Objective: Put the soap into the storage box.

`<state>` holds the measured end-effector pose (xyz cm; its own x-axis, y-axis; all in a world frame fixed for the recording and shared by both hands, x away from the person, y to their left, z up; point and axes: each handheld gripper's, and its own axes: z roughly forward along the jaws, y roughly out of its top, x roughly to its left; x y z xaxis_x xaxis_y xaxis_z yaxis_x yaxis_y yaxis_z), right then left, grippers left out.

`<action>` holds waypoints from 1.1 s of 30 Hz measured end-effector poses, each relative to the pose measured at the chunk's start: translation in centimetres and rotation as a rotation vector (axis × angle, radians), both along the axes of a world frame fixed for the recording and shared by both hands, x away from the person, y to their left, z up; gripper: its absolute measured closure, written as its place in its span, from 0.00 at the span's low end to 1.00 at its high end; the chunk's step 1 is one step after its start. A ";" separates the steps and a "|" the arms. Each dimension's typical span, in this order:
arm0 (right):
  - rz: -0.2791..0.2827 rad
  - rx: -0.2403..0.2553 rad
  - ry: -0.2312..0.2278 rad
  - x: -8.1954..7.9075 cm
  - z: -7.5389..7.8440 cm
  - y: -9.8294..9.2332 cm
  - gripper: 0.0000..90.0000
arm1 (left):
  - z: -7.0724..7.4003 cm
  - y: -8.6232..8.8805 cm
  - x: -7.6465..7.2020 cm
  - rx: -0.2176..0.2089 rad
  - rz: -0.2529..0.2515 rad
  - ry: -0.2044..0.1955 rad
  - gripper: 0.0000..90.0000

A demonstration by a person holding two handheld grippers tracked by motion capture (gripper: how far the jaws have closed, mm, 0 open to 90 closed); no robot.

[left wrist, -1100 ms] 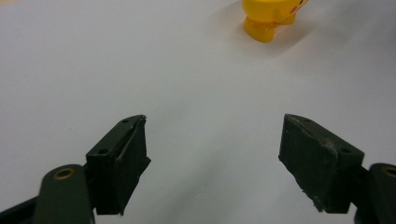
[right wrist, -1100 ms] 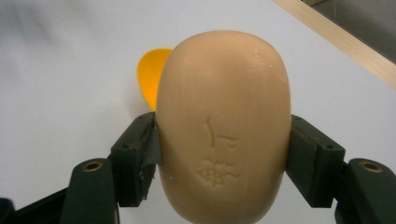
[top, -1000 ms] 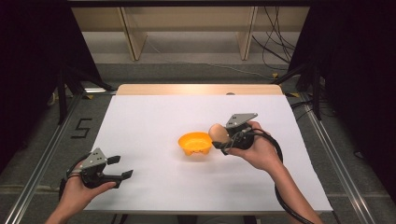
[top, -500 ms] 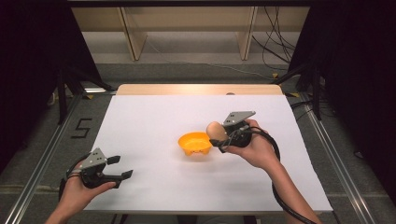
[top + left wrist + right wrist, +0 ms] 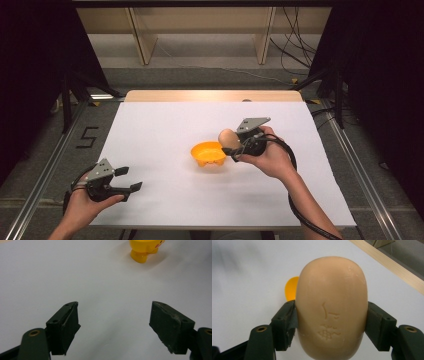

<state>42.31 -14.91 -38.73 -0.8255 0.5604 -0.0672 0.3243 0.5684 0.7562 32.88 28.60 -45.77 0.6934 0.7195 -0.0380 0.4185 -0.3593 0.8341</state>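
Orange bowl (image 5: 291,288) mostly behind soap (image 5: 331,307)

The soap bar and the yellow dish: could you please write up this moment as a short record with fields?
held item: tan soap bar, oval, embossed mark on its face
holder: right gripper, jaws pressed on both sides of the bar
dish: yellow dish on the white table cover
bar versus dish: in the high view, bar by the dish's right rim; not in the dish
other hand: left gripper, jaws wide apart, nothing between them, near the table's front left
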 end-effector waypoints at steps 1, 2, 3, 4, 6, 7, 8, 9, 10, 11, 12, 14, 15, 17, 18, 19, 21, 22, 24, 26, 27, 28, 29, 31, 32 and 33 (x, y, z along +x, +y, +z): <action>0.003 0.000 -0.003 0.1 0.0 0.1 0.37 | 0.0 0.0 0.0 0.000 0.000 -0.001 0.25; 0.002 -0.002 0.008 0.1 0.0 0.2 0.37 | 0.0 0.0 0.0 -0.001 0.001 0.000 0.25; 0.003 0.000 -0.012 0.2 -0.1 0.3 0.37 | 0.0 0.0 0.0 -0.003 0.001 -0.001 0.25; -0.002 0.000 -0.006 0.2 -0.1 0.4 0.37 | 0.0 0.0 0.0 -0.003 0.002 -0.001 0.25; 0.028 -0.008 -0.012 0.5 -0.1 0.5 0.37 | 0.0 0.0 0.0 -0.003 0.001 -0.002 0.25; 0.011 0.000 0.001 0.4 -0.1 0.7 0.37 | 0.0 0.0 0.0 -0.003 0.001 -0.001 0.25; 0.007 -0.006 -0.002 0.4 0.0 0.7 0.37 | 0.0 0.0 0.0 -0.004 0.001 -0.001 0.25; 0.009 0.005 0.004 0.5 -0.1 0.9 0.37 | 0.0 0.0 0.0 -0.004 0.001 -0.001 0.25; 0.007 -0.002 0.012 0.5 0.0 0.9 0.37 | 0.0 0.0 0.0 -0.003 0.001 -0.001 0.25; 0.018 -0.004 -0.001 0.6 0.0 1.0 0.37 | 0.0 0.0 0.0 -0.005 0.002 -0.001 0.25; 0.013 -0.008 -0.007 0.7 0.1 1.1 0.37 | 0.0 0.0 0.0 -0.001 0.002 -0.002 0.25; 0.002 0.011 -0.003 0.7 -0.1 1.4 0.37 | 0.0 0.0 0.0 -0.001 0.005 0.000 0.25; 0.030 -0.004 -0.003 0.9 0.1 1.4 0.37 | 0.0 0.0 0.0 -0.004 0.001 0.000 0.25; 0.013 -0.001 0.004 0.9 0.0 1.6 0.37 | 0.0 0.0 0.0 -0.005 0.000 -0.001 0.25; 0.014 0.000 -0.012 1.0 0.0 1.7 0.37 | 0.0 0.0 0.0 -0.001 0.005 0.001 0.25; 0.017 -0.006 0.008 0.9 0.1 1.7 0.37 | 0.0 0.0 0.0 -0.002 0.003 -0.002 0.25; 0.023 0.003 -0.012 1.1 0.0 1.9 0.37 | 0.0 0.0 0.0 -0.002 0.005 0.001 0.25; 0.027 -0.004 -0.003 1.2 0.1 1.9 0.37 | 0.0 0.0 0.0 -0.003 0.004 0.000 0.25; 0.015 0.009 -0.012 1.2 0.0 2.1 0.37 | 0.0 0.0 0.0 -0.006 -0.001 0.000 0.25; 0.025 -0.004 -0.006 1.4 0.0 2.2 0.37 | 0.0 0.0 0.0 -0.006 -0.002 0.000 0.25; 0.026 -0.005 -0.007 1.5 -0.1 2.2 0.37 | 0.0 0.0 0.0 -0.007 -0.002 -0.001 0.25; 0.019 0.003 -0.016 1.5 -0.2 2.3 0.37 | 0.0 0.0 0.0 -0.003 0.004 0.001 0.25; 0.024 -0.004 -0.006 1.6 -0.2 2.4 0.37 | 0.0 0.0 0.0 -0.005 0.004 0.000 0.25; 0.033 -0.007 0.010 1.6 -0.3 2.5 0.37 | 0.0 0.0 0.0 -0.005 0.004 0.001 0.25; 0.028 -0.005 0.002 1.7 -0.4 2.6 0.37 | 0.0 0.0 0.0 -0.005 0.003 0.001 0.25; 0.031 -0.009 -0.007 1.8 -0.5 2.7 0.37 | 0.0 0.0 0.0 -0.005 0.003 0.001 0.25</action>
